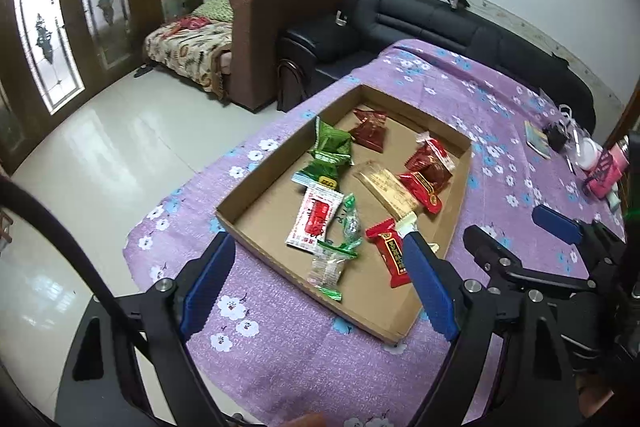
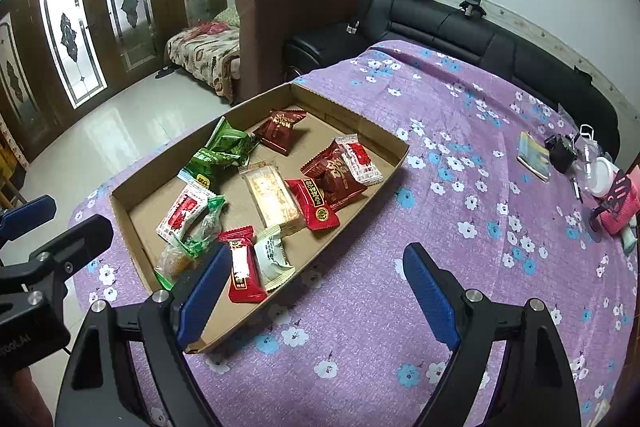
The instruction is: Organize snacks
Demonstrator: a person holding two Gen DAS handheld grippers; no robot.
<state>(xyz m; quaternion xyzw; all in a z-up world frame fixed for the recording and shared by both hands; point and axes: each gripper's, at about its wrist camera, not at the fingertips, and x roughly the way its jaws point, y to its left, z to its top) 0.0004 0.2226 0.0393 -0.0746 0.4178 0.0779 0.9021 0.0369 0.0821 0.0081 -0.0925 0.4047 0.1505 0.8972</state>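
A shallow cardboard tray (image 1: pixel 256 239) (image 2: pixel 394 157) lies on the purple flowered tablecloth with several wrapped snacks in it. Among them are green packets (image 1: pixel 330 151) (image 2: pixel 220 151), a dark red packet (image 1: pixel 370 127) (image 2: pixel 280 131), a gold bar (image 1: pixel 390 191) (image 2: pixel 272 197), a white and red sachet (image 1: pixel 314 221) and a red bar (image 1: pixel 390 251) (image 2: pixel 242 267). My left gripper (image 1: pixel 316 239) (image 2: pixel 60 223) hovers open over the tray's near end, gripping nothing. My right gripper (image 2: pixel 318 255) (image 1: pixel 516 231) is open beside the tray's near right corner, over bare cloth.
At the table's far right lie a booklet (image 2: pixel 534 155), a black item (image 2: pixel 562 151), a white-lidded jar (image 2: pixel 602 175) and a pink object (image 2: pixel 618 205). A black sofa (image 2: pixel 460 23) and a brown armchair (image 2: pixel 296 11) stand behind the table; tiled floor lies to the left.
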